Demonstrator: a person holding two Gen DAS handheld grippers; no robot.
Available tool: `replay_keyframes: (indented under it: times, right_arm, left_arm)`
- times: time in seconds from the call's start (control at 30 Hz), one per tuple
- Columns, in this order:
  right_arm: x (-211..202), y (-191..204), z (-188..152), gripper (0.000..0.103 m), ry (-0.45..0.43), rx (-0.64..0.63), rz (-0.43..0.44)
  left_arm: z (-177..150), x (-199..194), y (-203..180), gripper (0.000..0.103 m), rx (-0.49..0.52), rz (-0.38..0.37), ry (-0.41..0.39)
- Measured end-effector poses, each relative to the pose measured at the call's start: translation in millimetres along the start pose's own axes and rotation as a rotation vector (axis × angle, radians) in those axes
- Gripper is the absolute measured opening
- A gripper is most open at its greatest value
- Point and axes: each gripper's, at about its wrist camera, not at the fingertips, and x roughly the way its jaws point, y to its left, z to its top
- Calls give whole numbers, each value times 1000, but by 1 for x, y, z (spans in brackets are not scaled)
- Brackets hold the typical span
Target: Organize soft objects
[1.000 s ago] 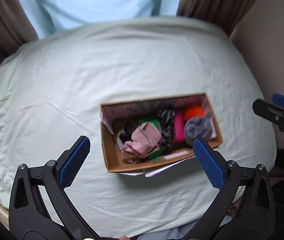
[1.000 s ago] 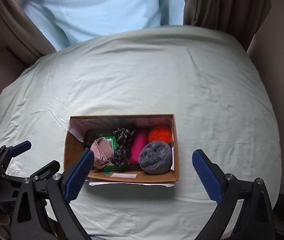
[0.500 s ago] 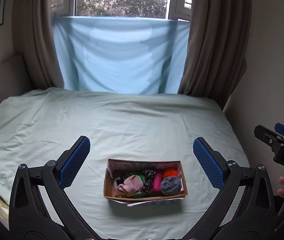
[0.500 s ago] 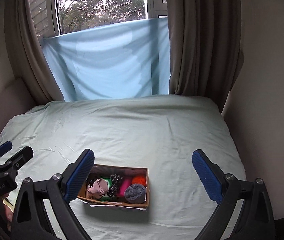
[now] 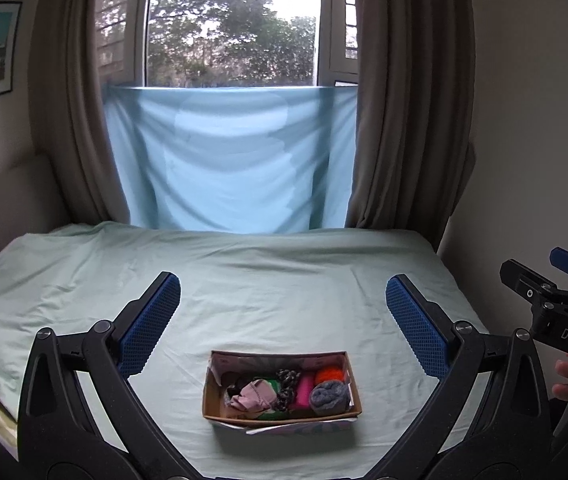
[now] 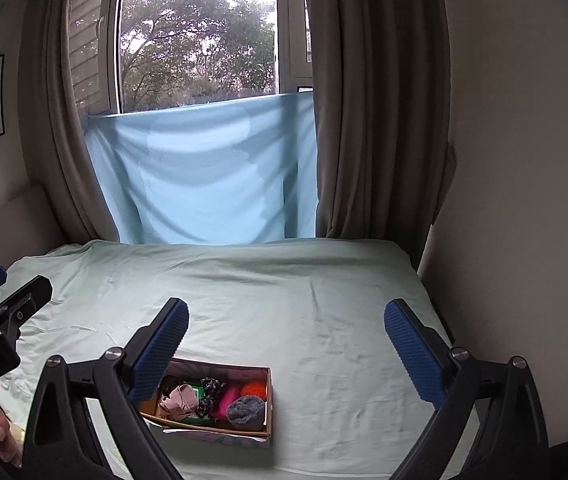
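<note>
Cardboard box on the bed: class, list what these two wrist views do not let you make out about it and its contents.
- Cardboard box left end, right wrist view: hidden by the right gripper's finger.
- Dark item at the left end, left wrist view: too small and shadowed to identify.
- Box floor, both views: covered by the pink cloth, grey roll and others.
- Paper under the box: mostly hidden beneath it.
</note>
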Motion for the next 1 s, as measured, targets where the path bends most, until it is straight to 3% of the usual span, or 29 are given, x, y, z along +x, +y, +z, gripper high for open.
replay_keyframes:
  times: [1.0]
  right_arm:
    - [-5,-4,1,98,-29,6,7]
  left_arm:
    - [-8,0,2,103,3,3,11]
